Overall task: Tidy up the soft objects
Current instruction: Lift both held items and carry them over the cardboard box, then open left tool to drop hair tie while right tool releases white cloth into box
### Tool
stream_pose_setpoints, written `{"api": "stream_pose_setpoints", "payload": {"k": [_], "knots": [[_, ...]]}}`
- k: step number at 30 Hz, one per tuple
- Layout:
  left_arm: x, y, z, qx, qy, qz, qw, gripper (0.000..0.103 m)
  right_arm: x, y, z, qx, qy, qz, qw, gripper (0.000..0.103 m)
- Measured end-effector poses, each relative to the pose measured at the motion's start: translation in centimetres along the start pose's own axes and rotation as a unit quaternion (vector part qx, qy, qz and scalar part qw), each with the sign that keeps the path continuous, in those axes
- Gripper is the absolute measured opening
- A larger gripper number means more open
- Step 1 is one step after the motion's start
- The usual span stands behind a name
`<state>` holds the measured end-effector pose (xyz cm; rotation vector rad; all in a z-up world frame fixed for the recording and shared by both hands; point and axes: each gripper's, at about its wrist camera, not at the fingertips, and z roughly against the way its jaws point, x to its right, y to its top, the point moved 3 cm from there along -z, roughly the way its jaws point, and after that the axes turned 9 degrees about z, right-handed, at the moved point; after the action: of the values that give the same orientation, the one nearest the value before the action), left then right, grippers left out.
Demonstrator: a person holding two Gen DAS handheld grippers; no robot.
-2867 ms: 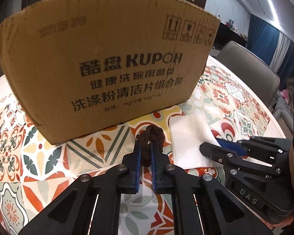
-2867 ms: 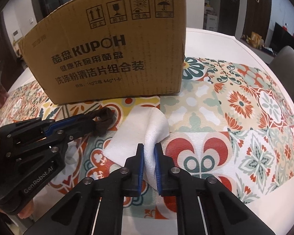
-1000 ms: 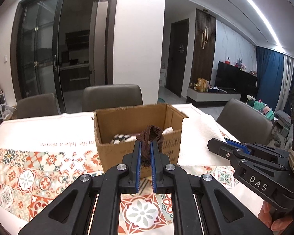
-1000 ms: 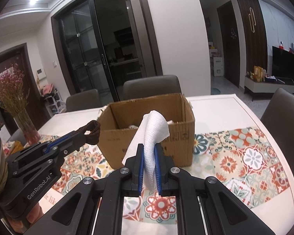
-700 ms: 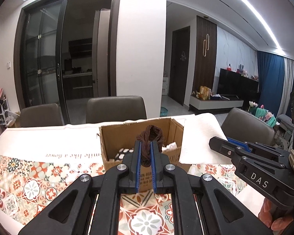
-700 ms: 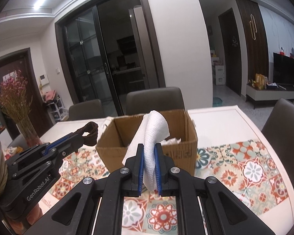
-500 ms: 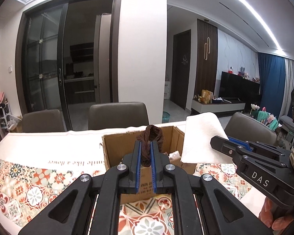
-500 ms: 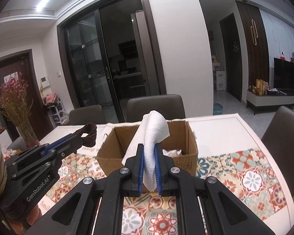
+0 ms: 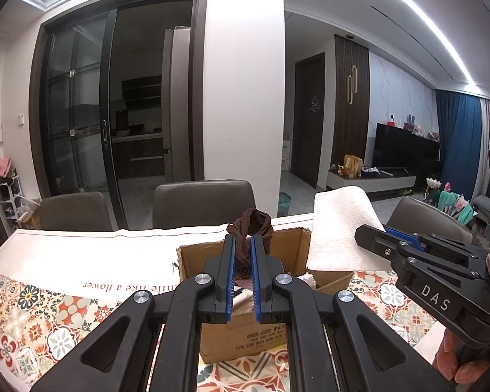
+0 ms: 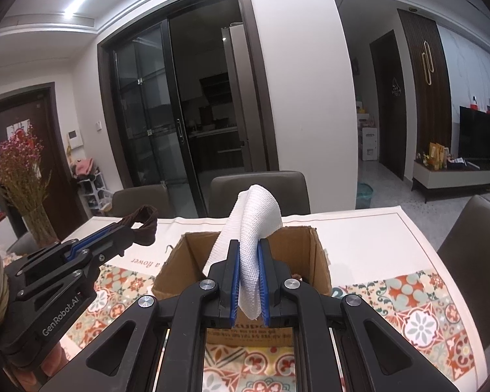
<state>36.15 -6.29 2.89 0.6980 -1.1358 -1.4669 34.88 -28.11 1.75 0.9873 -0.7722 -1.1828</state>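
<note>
My left gripper (image 9: 242,245) is shut on a brown fabric hair tie (image 9: 251,228) and holds it above the near edge of an open cardboard box (image 9: 290,248). It also shows in the right wrist view (image 10: 127,228), with the hair tie (image 10: 143,220) at its tip. My right gripper (image 10: 247,250) is shut on a folded white cloth (image 10: 254,219) above the box (image 10: 313,261). In the left wrist view the white cloth (image 9: 339,228) hangs at the right gripper's tip (image 9: 366,235). Some pale items lie inside the box.
The box stands on a table with a patterned tile cloth (image 10: 418,313). Brown chairs (image 9: 202,205) line the far side and the right end (image 10: 473,261). A vase of dried pink flowers (image 10: 19,176) stands at the far left.
Both grippers have risen from the table with their items and now hover level with the box's open top; the box looks lower and farther in both views.
</note>
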Motion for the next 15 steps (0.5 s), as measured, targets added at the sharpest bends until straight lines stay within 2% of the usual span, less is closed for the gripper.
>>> {"api": "stream_pose_setpoints", "payload": {"k": [5,15], "knots": [[-0.2,0.3,-1.5,-0.007,0.003,0.001,1.0,0.011,0.5,0.5,-1.6,-0.005,0.003,-0.003,1.0,0.012],[-1.1,-0.1,-5.2,-0.048,-0.004,0.022,0.9986,0.011,1.0,1.0,-5.4,-0.038,0.005,0.004,0.999,0.012]]}}
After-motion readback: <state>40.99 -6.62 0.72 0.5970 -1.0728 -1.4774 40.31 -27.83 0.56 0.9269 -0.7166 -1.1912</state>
